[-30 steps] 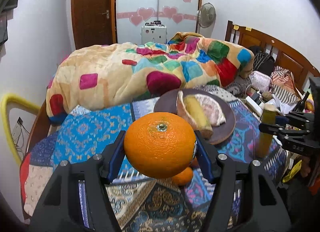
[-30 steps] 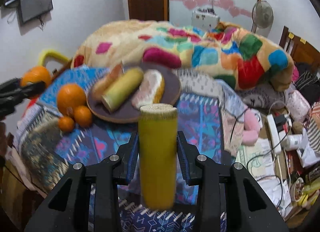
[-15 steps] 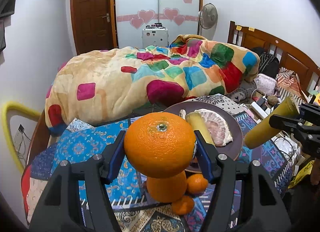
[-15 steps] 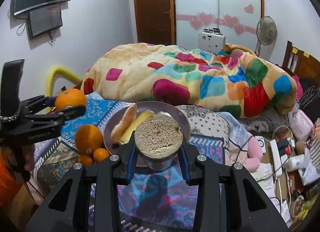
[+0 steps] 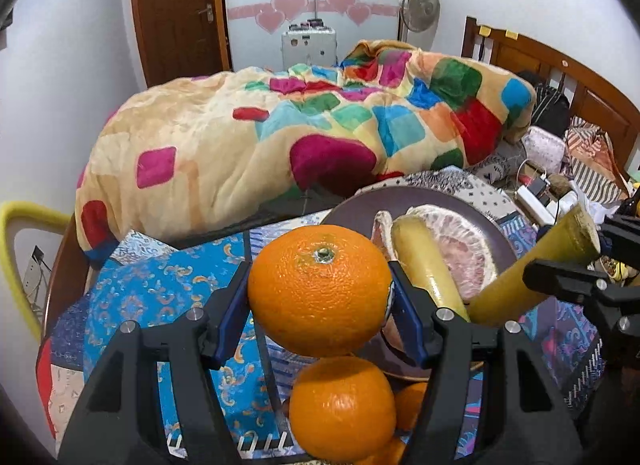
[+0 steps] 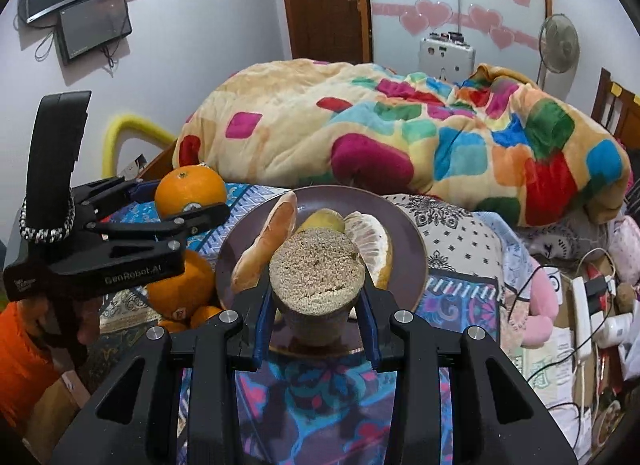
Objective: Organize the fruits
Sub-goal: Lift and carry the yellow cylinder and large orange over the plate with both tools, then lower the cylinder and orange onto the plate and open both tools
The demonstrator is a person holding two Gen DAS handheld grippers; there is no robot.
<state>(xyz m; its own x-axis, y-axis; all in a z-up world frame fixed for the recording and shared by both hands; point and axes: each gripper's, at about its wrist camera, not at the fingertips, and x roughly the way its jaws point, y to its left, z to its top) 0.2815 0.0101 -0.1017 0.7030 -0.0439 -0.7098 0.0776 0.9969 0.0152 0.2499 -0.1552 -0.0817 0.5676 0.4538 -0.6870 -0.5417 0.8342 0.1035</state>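
Both claws have closed in on the plate (image 6: 416,249): left claw (image 5: 320,293) grasping an orange (image 5: 320,289), right claw (image 6: 316,289) clenching a sugarcane piece (image 6: 316,265); setting down looks next.

Each camera is sitting just behind its own gripper, looking forward and slanting down along the fingers, so the fruit held there is filling the near foreground. The left view is facing the plate (image 5: 420,201) from its left, the right view (image 6: 320,195) nearly head-on. Both are sharing the plate, the patterned cloth (image 5: 160,285), the quilt (image 6: 400,125) behind, and each is catching the other gripper at its edge.
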